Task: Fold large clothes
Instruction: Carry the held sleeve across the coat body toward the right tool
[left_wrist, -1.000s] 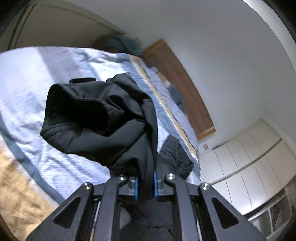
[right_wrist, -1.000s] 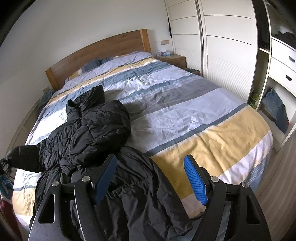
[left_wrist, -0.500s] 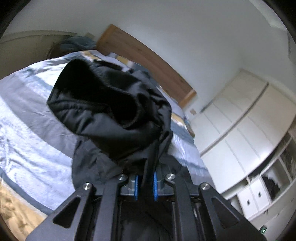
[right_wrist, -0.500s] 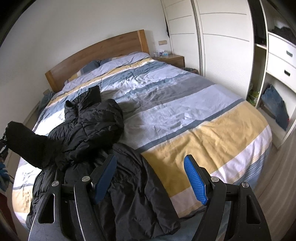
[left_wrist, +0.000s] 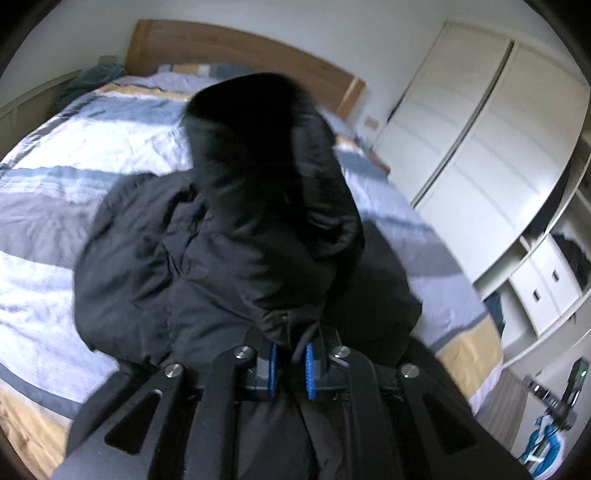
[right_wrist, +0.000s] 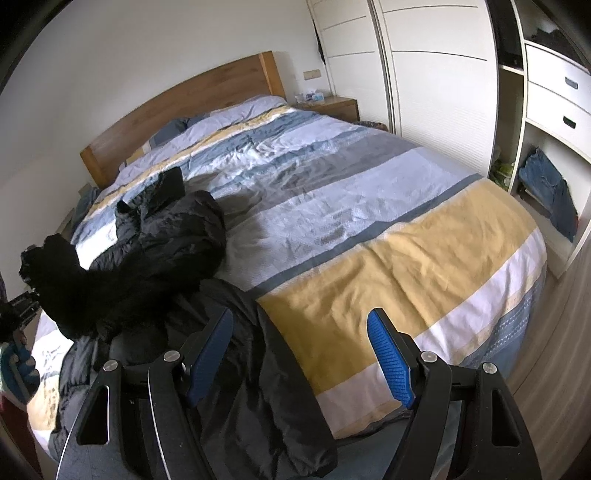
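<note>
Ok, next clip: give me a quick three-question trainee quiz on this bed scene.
1. True or false: the right gripper grips the black jacket.
2. What does the left gripper clamp? A) a jacket sleeve B) the striped duvet C) jeans
3. Fill in: the jeans sit in the open ___.

Key: 1 false, it is open and holds nothing; 2 A; 3 wardrobe.

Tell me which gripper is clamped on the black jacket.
The left gripper: its blue pads pinch a fold of the black jacket. The right gripper is open above the bed, holding nothing.
</note>
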